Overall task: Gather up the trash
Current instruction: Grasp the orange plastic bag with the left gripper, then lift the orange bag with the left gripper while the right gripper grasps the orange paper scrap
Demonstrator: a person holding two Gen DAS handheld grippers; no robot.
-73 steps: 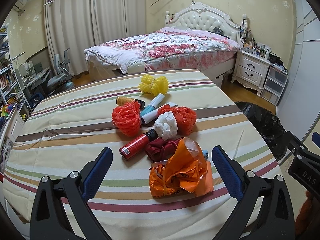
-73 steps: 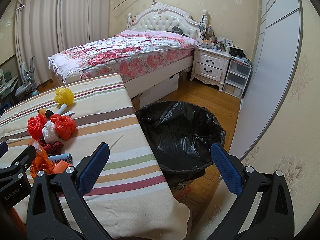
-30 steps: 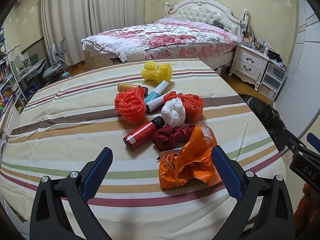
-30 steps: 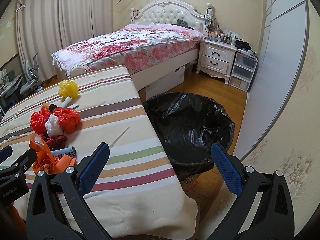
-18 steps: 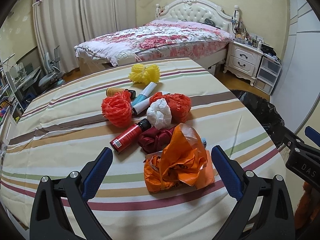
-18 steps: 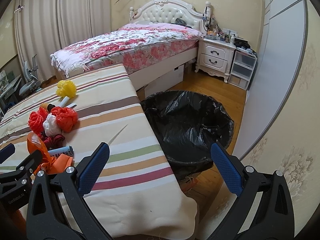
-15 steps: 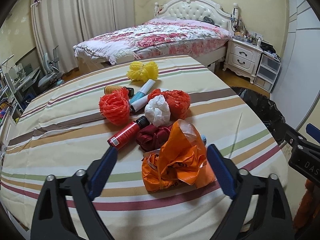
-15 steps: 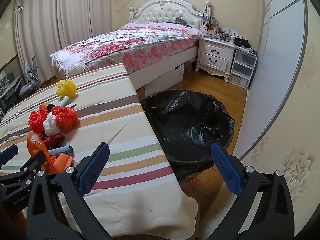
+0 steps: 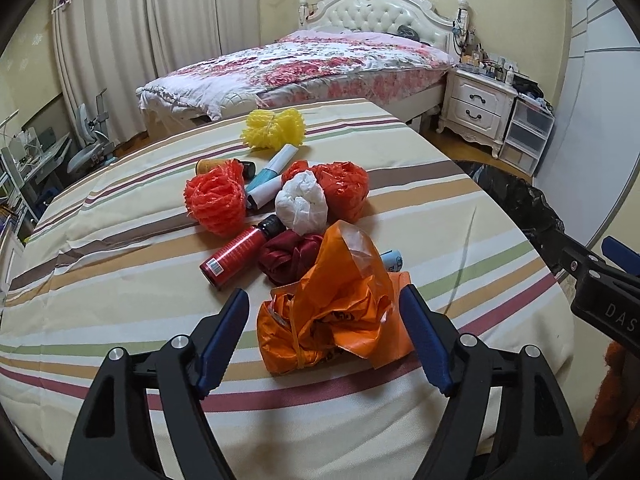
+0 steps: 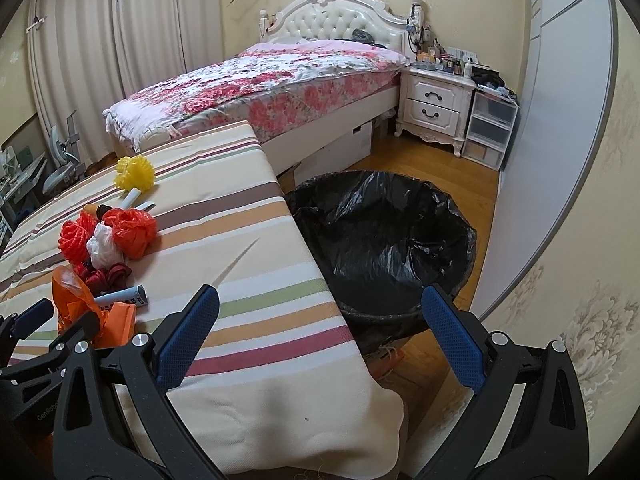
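A crumpled orange plastic bag (image 9: 336,316) lies at the near edge of the trash pile on the striped table (image 9: 100,240). My left gripper (image 9: 323,293) straddles it, jaws opening. The right pad brushes the bag's edge and the left pad stands a little clear of it. Behind the bag lie a red bottle (image 9: 236,254), a dark red bag (image 9: 288,258), a white bag (image 9: 302,204), an orange net ball (image 9: 216,200) and a yellow net ball (image 9: 274,128). My right gripper (image 10: 320,292) hangs open and empty over the table's corner, beside the black-lined bin (image 10: 384,240).
The bin stands on the wooden floor just right of the table. A bed (image 10: 280,80) and a white nightstand (image 10: 436,108) stand behind it. A white wall panel (image 10: 560,120) closes off the right side. Blue-and-white tubes (image 9: 272,168) lie in the pile.
My left gripper has come in closer to the orange bag, and its jaws have narrowed from wide open to either side of it. The right gripper has stayed where it was.
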